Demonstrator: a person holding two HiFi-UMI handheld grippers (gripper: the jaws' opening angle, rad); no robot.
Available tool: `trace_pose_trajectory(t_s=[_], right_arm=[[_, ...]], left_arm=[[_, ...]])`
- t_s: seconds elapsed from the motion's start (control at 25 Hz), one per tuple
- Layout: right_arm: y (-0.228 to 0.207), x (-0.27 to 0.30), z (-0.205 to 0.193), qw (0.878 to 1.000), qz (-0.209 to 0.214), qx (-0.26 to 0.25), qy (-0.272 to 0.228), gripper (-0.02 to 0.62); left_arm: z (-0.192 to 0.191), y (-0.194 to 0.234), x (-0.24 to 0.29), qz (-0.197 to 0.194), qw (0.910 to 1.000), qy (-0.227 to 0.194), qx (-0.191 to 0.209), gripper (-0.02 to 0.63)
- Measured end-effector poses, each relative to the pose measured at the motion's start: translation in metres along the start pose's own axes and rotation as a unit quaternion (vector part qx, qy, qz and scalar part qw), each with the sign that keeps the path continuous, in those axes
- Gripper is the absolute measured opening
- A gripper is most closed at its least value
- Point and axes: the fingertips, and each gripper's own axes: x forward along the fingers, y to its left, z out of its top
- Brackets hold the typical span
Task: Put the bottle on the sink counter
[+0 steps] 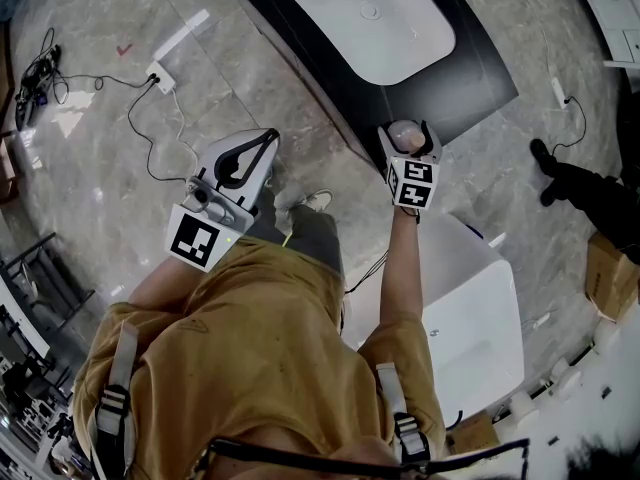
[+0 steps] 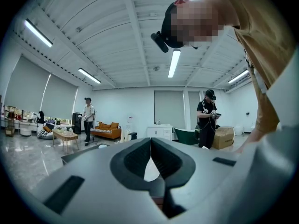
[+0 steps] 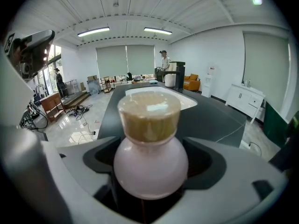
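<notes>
Grey marble floor [image 1: 100, 148]; dark sink bench [image 1: 470, 88] with a white basin [image 1: 365, 13] set into it. Your right gripper [image 1: 408, 140] has its jaws clamped on the round belly of the pink bottle [image 3: 150, 162], which is upright with its tan cap [image 3: 148, 115] on top, at the bench's near corner. Whether its base touches the bench cannot be told. Your left gripper [image 1: 245, 163] hangs over the floor, well apart from the bench, jaws together with nothing between them.
</notes>
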Motion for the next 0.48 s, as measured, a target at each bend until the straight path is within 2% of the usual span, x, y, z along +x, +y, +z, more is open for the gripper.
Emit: trace_pose_trajectory(t_s=[0.48], right_arm=[[0.001,-0.012,-0.004,1.000,-0.011,-0.006,0.002,0.396]], left_arm=[[0.002,-0.001,-0.003,-0.009,1.0000,0.000,-0.001,0.006]])
